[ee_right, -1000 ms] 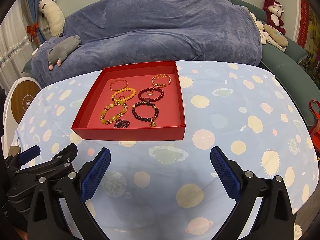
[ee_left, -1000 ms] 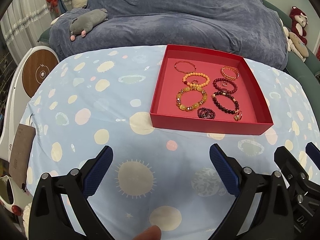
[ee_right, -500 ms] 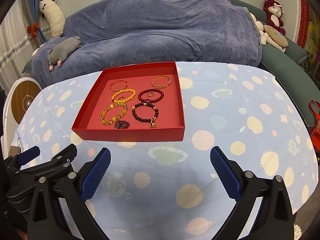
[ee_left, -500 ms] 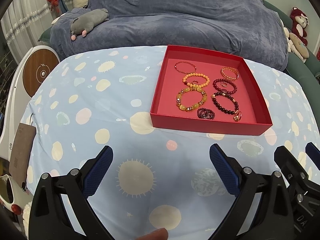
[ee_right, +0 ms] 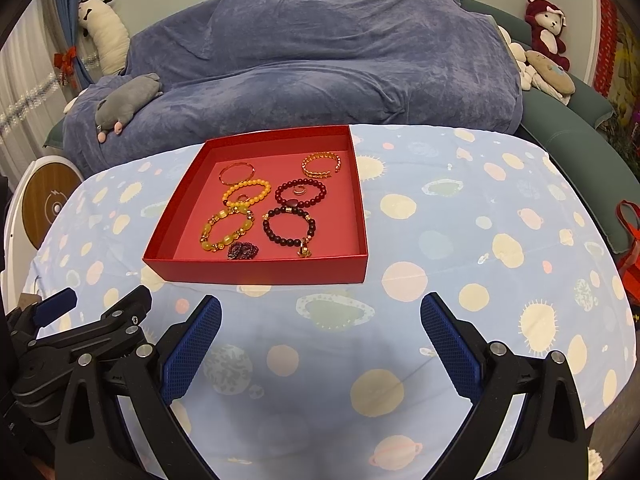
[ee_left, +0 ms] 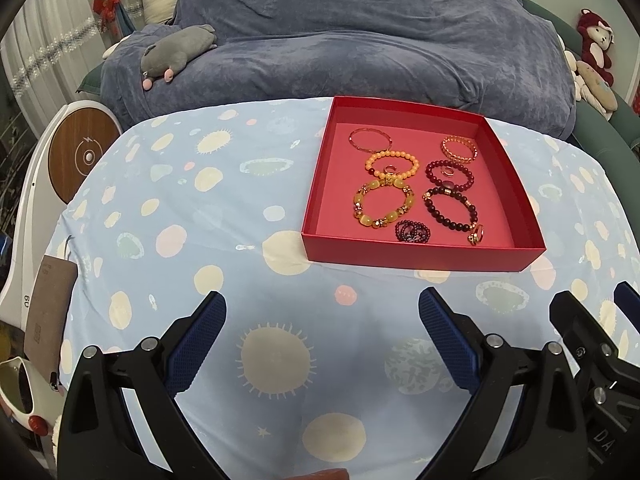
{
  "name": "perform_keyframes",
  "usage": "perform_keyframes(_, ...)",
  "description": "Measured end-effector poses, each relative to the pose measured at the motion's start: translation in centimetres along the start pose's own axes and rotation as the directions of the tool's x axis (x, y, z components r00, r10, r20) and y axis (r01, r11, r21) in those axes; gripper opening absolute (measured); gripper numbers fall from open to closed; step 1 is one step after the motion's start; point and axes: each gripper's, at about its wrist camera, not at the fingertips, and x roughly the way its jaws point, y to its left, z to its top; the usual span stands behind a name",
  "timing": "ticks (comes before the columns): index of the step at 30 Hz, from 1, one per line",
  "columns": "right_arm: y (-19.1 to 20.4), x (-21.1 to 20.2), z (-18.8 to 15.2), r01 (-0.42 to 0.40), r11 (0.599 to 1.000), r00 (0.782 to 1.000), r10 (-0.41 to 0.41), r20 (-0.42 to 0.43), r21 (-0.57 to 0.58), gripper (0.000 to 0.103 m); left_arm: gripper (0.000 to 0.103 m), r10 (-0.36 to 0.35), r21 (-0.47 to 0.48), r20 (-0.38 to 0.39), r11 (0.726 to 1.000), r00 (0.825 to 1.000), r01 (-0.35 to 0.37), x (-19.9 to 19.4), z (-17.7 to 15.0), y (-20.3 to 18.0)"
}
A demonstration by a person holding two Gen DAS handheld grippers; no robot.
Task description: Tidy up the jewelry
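Note:
A red tray (ee_left: 416, 257) (ee_right: 256, 270) stands on the blue spotted tablecloth and holds several bracelets and rings. Among them are a yellow bead bracelet (ee_left: 383, 203) (ee_right: 228, 230), an orange bead bracelet (ee_left: 391, 163) and a dark bead bracelet (ee_left: 452, 208) (ee_right: 289, 226). My left gripper (ee_left: 322, 340) is open and empty, hovering over the cloth in front of the tray. My right gripper (ee_right: 320, 340) is open and empty too, just in front of the tray, to the right of the left one.
A sofa under a blue-grey cover (ee_left: 340, 40) runs behind the table, with a grey plush toy (ee_left: 176, 54) on it. A round white and wood device (ee_left: 82, 156) stands at the left. A red bag (ee_right: 630, 240) sits at the right.
Both grippers stay open and nearly still. The view has drifted back very slightly; the fingertip at the bottom edge of the left view has withdrawn almost out of sight.

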Motion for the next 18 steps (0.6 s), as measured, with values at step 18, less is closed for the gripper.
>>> perform_keyframes(18,-0.02,-0.04,0.19,0.002,1.000,1.000,-0.002,0.001,-0.002,0.096,0.091,0.020,0.010,0.017,1.000,1.000,-0.020,-0.15,0.25,-0.19)
